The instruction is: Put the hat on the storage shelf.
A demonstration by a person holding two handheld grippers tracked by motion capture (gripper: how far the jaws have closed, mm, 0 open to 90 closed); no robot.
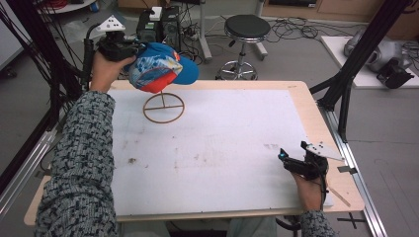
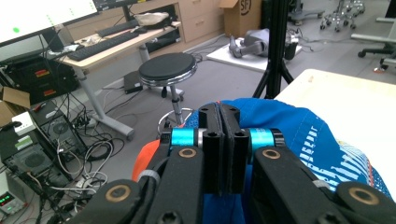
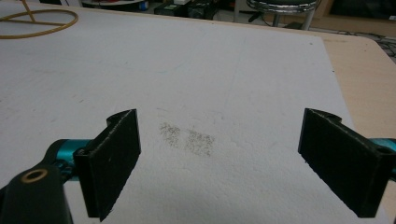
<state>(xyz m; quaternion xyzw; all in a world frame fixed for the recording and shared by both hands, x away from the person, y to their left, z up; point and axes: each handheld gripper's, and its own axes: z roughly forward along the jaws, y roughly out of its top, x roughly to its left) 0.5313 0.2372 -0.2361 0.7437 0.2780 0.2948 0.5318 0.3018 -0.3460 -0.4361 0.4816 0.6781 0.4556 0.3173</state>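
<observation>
Cap (image 1: 160, 66): bright blue, with a white-and-pale-blue printed panel and an orange-red underside.
Wire stand (image 1: 163, 107): tan-brown ring and stem.
Mat (image 1: 212, 148): white, with scattered grey-brown smudges.
Table (image 1: 326, 133): pale wood edge.
Sleeve (image 1: 79, 163): grey-and-black speckled knit.
Fingers (image 3: 114, 158): matt black; cyan barrels behind them.
Stool (image 1: 247, 27): black seat, chrome base.

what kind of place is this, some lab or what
Most likely a lab or workshop: computer towers amid tangled cables on the floor, a desk with keyboards, and a black frame standing beside the table.
</observation>
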